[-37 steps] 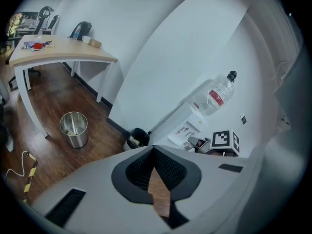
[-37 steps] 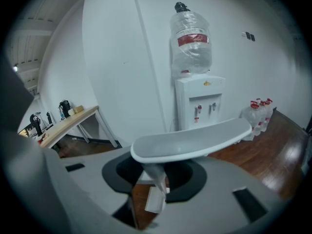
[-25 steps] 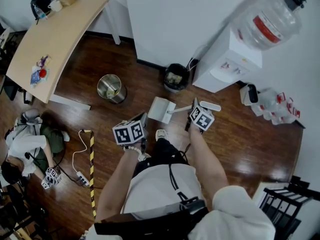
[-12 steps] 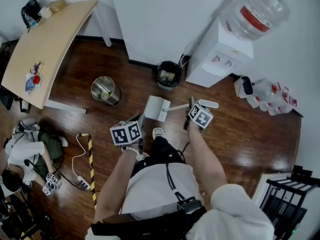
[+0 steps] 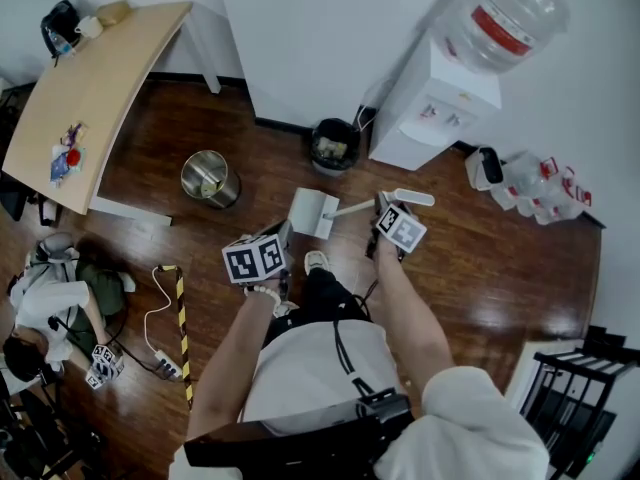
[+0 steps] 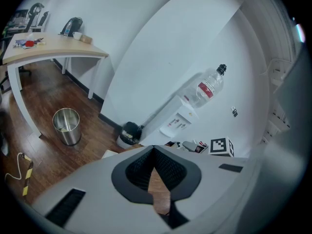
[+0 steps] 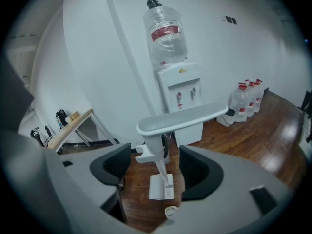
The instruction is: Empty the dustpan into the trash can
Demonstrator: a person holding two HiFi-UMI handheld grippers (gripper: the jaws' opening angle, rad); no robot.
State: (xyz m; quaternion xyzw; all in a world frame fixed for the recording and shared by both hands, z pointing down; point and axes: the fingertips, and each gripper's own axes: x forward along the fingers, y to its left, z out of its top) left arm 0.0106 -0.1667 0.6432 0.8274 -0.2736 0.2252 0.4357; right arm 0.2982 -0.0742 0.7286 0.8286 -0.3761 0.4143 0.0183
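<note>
The left tongs [image 6: 154,154] are pressed together, empty. The white long-handled plastic dustpan [image 5: 312,212] stands on the floor just short of the black round trash can [image 5: 332,146]. The right tongs [image 7: 157,167], just spread wide, straddle its handle without touching, so a nudge could topple it.

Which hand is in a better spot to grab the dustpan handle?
Right. The right tool has just been opening, and the dustpan's handle stands between its open jaws. The left tool is shut, with nothing in it.
</note>
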